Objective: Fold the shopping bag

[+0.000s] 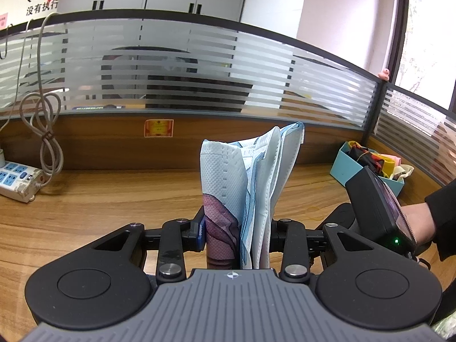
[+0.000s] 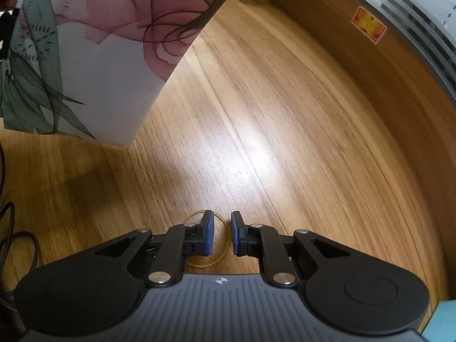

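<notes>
Desk: a wooden desk [image 1: 114, 193] fills the lower part of both views; every place below is given from it.
Partition: a striped frosted-glass partition [image 1: 256, 65] stands along the far edge of the desk, with a small red and yellow sticker [image 1: 158, 128] on the wooden board under it.
Shopping bag: the folded shopping bag [image 1: 225, 176], pale blue and white with a pink flower print, stands upright above the desk, lifted off its surface; in the right wrist view its printed side [image 2: 108, 42] hangs over the near left part of the desk.
Left gripper: the left gripper [image 1: 238, 228] points slightly downward over the middle of the desk, and its jaws are clamped on the lower part of the folded bag, one on each side.
Right gripper: the right gripper [image 2: 222, 236] points steeply down at the desk, close to its surface; its blue-padded jaws stand a little apart and press on nothing.
Right hand: seen from the left wrist view, the person's right hand [image 1: 416, 222], in a dark sleeve, holds that gripper above the right side of the desk.
Box: a light blue box [image 1: 350, 168] of coloured cloth sits at the far right corner of the desk.
Power strip: a white power strip [image 1: 17, 179] with a looped grey cable lies at the far left of the desk.
Rubber band: a thin yellow rubber band [image 2: 223, 252] lies flat on the desk under the right gripper, one side of the loop showing in the gap between the jaws.
</notes>
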The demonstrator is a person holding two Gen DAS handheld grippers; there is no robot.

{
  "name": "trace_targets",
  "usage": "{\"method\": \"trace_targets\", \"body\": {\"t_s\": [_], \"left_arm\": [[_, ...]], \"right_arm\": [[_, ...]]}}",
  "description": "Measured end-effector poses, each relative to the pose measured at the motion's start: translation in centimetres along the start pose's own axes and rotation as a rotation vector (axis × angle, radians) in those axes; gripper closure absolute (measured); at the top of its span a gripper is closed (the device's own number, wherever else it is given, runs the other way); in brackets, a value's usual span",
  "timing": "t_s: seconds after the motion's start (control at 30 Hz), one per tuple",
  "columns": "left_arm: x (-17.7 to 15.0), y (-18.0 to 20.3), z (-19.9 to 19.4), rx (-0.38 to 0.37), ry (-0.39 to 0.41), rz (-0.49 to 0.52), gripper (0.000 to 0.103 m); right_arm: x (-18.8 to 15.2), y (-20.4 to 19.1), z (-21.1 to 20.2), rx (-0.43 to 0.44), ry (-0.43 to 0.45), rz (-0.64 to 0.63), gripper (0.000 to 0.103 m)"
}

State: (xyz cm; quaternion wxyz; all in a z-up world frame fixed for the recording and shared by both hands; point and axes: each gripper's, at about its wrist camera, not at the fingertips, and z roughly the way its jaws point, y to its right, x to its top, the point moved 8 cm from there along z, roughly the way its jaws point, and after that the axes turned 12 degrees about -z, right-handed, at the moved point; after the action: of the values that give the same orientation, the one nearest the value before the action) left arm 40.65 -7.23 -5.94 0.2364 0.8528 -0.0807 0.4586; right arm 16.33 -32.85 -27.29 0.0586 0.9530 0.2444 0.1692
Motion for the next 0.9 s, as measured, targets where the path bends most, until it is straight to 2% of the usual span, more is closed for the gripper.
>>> {"method": "trace_targets", "body": {"t_s": [0.13,0.27,0.33,0.9], "left_arm": [[-0.1,0.0,0.3,-0.004,-0.008,0.001,0.065],[-0.1,-0.1,0.5,-0.002,-0.012,-0.002,0.065],[-0.1,-0.2,0.5,-0.001,-0.012,-0.003,0.065],[0.0,0.0,0.2,-0.010,-0.005,0.001,0.065]], "right_arm": [[0.2,0.0,0.1,0.038,0.007,-0.015,0.097],[0.1,-0.2,0.0,0.038,0.012,-0.038,0.098],[0.2,-0.4,0.0,0.023,0.009,-0.049,0.103],[-1.5,-0.2,-1.4,-0.053,-0.032,0.028,0.103]]}}
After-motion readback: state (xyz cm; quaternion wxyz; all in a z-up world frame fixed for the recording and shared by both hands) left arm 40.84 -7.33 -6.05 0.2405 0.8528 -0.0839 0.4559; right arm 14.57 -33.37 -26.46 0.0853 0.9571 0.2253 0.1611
